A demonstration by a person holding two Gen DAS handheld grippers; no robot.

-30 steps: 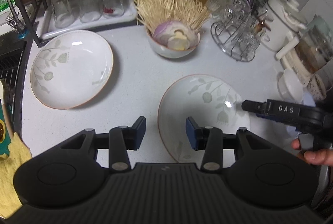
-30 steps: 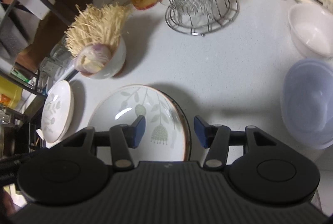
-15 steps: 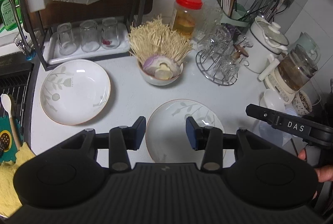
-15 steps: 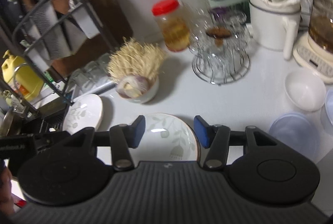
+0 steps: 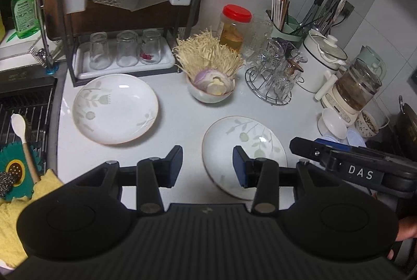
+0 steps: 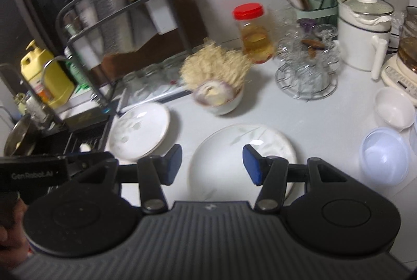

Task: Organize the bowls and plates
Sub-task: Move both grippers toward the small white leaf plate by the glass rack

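Note:
Two white plates with a leaf pattern lie apart on the white counter: the left plate (image 5: 116, 108) (image 6: 138, 131) by the rack and the right plate (image 5: 243, 147) (image 6: 242, 149) nearer me. Behind them stands a bowl (image 5: 211, 92) (image 6: 221, 100) holding enoki mushrooms and a cut onion. A small white bowl (image 6: 394, 110) and a clear plastic bowl (image 6: 384, 155) sit at the right. My left gripper (image 5: 207, 166) hangs open above the counter just left of the right plate, holding nothing. My right gripper (image 6: 212, 165) hangs open over the right plate, also holding nothing.
A black rack with upturned glasses (image 5: 122, 53) lines the back left, beside the sink (image 5: 23, 108). A red-lidded jar (image 5: 234, 27), a wire glass stand (image 5: 273, 82), a utensil holder (image 5: 284, 27), a white pot (image 5: 325, 58) and a kettle (image 5: 359, 89) crowd the back right.
Both grippers have drawn back and risen from the plates, so more of the counter and the rack shows. The right gripper has also rolled. Both stay open; the plates have not moved.

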